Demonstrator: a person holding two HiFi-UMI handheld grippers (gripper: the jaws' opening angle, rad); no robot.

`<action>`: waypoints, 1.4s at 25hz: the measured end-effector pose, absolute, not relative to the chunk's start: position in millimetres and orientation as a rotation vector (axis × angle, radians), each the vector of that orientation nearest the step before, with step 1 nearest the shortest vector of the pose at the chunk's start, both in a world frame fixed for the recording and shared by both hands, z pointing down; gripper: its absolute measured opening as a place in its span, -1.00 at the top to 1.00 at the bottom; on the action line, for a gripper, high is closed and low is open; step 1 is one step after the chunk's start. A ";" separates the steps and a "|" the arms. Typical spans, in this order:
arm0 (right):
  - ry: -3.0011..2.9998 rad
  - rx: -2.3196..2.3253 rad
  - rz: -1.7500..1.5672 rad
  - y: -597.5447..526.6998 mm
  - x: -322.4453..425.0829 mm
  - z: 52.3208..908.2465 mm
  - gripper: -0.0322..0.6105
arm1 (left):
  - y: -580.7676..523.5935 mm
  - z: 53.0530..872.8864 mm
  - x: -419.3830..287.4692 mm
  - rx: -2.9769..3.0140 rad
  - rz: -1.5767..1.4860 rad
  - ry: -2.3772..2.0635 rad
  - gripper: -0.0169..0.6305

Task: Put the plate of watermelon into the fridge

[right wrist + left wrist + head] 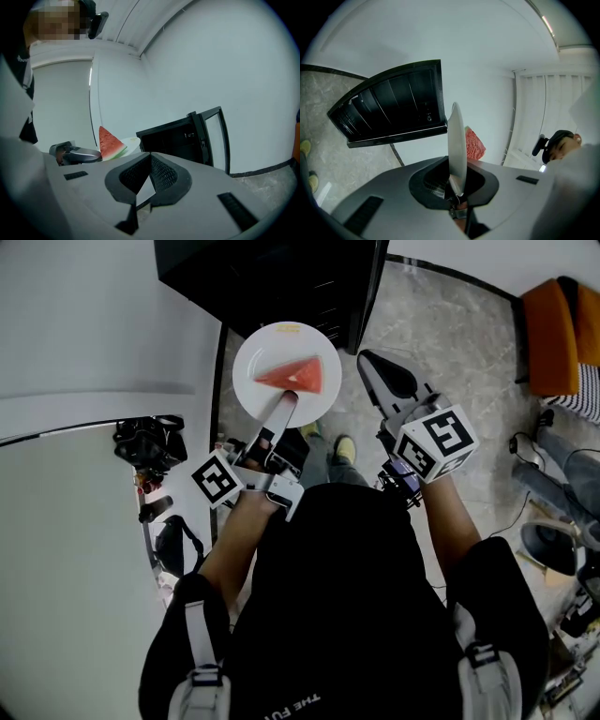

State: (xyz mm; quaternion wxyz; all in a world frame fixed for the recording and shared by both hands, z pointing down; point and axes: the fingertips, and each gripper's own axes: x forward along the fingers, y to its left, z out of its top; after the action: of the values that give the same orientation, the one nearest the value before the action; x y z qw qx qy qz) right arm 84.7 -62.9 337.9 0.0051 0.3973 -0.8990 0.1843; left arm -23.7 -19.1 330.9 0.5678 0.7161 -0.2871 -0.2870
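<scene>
A round white plate point(267, 352) carries one triangular watermelon slice point(295, 376) with red flesh and a thin green rind. It is held level in the air, in front of the fridge and not inside it. The left gripper point(288, 399) is clamped on the plate's near rim, which sits edge-on between its jaws in the left gripper view. Just beyond stands the black fridge point(272, 277) with its door point(213, 136) swung open and its interior too dark to read. The right gripper point(368, 360) hangs beside the plate – jaw tips together, nothing between them.
</scene>
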 end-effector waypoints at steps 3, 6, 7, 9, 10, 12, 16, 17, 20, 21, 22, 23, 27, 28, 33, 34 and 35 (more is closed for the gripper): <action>-2.798 1.255 0.584 -64.4 81.9 339.1 0.86 | -21.0 332.6 -25.6 1.678 -0.666 -0.669 0.84; -2.786 1.260 0.586 -81.5 70.7 347.2 0.85 | -37.2 337.4 -35.1 1.674 -0.662 -0.651 0.84; -2.777 1.267 0.590 -88.6 66.8 349.2 0.86 | -43.4 339.3 -38.5 1.672 -0.659 -0.645 0.84; -2.763 1.276 0.594 -100.7 60.4 350.4 0.86 | -53.7 342.0 -43.0 1.672 -0.652 -0.636 0.84; -2.760 1.276 0.593 -105.5 57.7 350.4 0.86 | -57.9 343.0 -44.7 1.673 -0.649 -0.632 0.84; -2.754 1.273 0.589 -113.3 52.8 351.1 0.86 | -65.1 345.0 -48.4 1.670 -0.648 -0.626 0.84; -2.723 1.257 0.602 -143.2 31.4 363.3 0.86 | -95.3 359.1 -71.8 1.637 -0.656 -0.627 0.84; -2.714 1.250 0.606 -155.6 22.7 368.9 0.86 | -107.5 365.1 -81.1 1.626 -0.659 -0.630 0.84; -2.712 1.229 0.595 -173.3 8.8 373.3 0.86 | -124.9 371.2 -94.0 1.620 -0.663 -0.630 0.84; -2.718 1.225 0.582 -172.3 9.0 371.1 0.86 | -124.1 369.8 -92.8 1.625 -0.663 -0.624 0.84; -2.721 1.225 0.568 -169.9 10.6 368.3 0.86 | -122.1 368.0 -90.5 1.629 -0.661 -0.616 0.84; -2.719 1.231 0.559 -167.3 12.7 365.4 0.86 | -119.9 366.1 -88.3 1.632 -0.660 -0.609 0.84; -2.699 1.259 0.549 -168.2 15.5 360.0 0.85 | -122.4 363.5 -88.8 1.633 -0.665 -0.600 0.84; -2.696 1.264 0.548 -169.3 15.4 359.3 0.86 | -123.9 363.4 -89.8 1.634 -0.666 -0.599 0.84; -2.692 1.270 0.522 -168.9 15.3 353.3 0.86 | -124.6 361.0 -91.5 1.649 -0.658 -0.590 0.84; -2.691 1.273 0.514 -169.4 16.1 351.9 0.86 | -124.8 360.3 -91.0 1.650 -0.657 -0.587 0.84; -2.690 1.277 0.507 -169.9 17.0 350.5 0.86 | -124.8 359.6 -90.4 1.650 -0.657 -0.584 0.84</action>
State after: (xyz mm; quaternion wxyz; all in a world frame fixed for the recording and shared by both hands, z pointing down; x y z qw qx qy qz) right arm 17.0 -169.9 350.5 0.0603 0.4219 -0.8890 0.1676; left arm -90.4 -124.8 359.6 0.5939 0.7100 -0.2513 -0.2829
